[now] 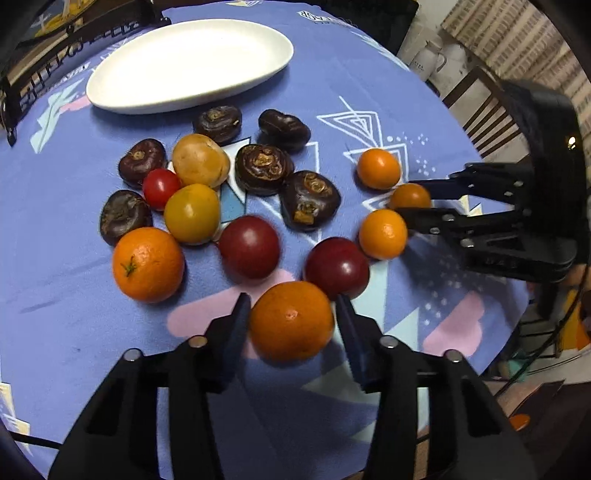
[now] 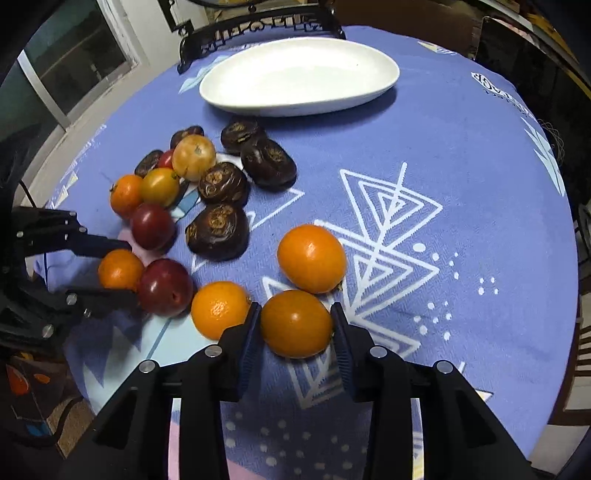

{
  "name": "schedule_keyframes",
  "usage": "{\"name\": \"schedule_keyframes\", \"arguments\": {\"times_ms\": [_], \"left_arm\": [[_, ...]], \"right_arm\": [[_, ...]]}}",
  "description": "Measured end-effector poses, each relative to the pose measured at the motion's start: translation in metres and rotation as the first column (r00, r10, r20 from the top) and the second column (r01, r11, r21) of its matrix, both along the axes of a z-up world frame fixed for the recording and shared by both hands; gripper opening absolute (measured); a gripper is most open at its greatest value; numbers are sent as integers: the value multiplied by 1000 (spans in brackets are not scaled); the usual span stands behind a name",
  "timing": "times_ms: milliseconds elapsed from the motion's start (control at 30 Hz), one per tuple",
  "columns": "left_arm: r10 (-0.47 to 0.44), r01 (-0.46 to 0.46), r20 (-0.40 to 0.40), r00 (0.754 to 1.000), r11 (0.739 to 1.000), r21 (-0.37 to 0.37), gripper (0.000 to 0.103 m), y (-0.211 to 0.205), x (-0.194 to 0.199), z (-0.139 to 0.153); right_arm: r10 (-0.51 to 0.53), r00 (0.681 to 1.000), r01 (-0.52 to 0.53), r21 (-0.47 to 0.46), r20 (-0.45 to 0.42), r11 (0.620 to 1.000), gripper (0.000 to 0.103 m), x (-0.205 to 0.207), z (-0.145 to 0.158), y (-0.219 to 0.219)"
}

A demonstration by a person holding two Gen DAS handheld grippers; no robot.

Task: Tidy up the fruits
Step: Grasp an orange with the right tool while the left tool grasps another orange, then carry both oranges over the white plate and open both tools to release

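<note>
A white oval plate [image 1: 192, 62] [image 2: 299, 77] sits empty at the far side of the blue tablecloth. Oranges, dark red plums, yellow and red tomatoes and several dark brown water chestnuts [image 1: 264, 168] lie in a loose cluster. My left gripper [image 1: 291, 317] has its pads on both sides of an orange [image 1: 291, 321], which shows in the right wrist view too [image 2: 120, 268]. My right gripper [image 2: 295, 323] is closed around another orange [image 2: 295, 324], seen small in the left wrist view [image 1: 409, 195]. A plum [image 2: 165, 287] lies next to the left fingers.
Two more oranges [image 2: 312, 258] [image 2: 219, 309] lie close to the right gripper. A dark ornate chair back [image 2: 258, 26] stands behind the plate. Wooden chairs [image 1: 480, 107] stand off the table's right edge. The round table edge curves near both grippers.
</note>
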State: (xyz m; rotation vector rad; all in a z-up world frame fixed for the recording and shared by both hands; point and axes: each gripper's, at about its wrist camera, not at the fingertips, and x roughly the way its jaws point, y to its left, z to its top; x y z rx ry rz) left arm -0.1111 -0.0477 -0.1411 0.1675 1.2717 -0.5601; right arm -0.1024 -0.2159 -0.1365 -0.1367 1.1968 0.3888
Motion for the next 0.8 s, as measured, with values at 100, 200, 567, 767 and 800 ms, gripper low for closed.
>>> {"name": "schedule_keyframes", "arguments": {"times_ms": [100,200,567,767,800], "left_arm": [[17,-17,-7,1000,1000,0,44,5,1,3],[25,-25,-4,1000,1000,-9,44,12,1,9],[116,-113,165,980,993,-28,45,27,68,82],[251,-268,246,936,963,38,45,28,142,98],[272,-290,240,932,956,43,45,30,151,97]], "right_arm": [[2,1000,-2,13,-11,1000,37,-8,5,-3],[-34,999,34,53,-6,998,37,-11,14,-12],[-90,988,58,239,125,969,38,29,84,-4],[-134,967,71,278,216,958,38,88,105,11],[-147,965,80,287,218,954,38,98,106,12]]}}
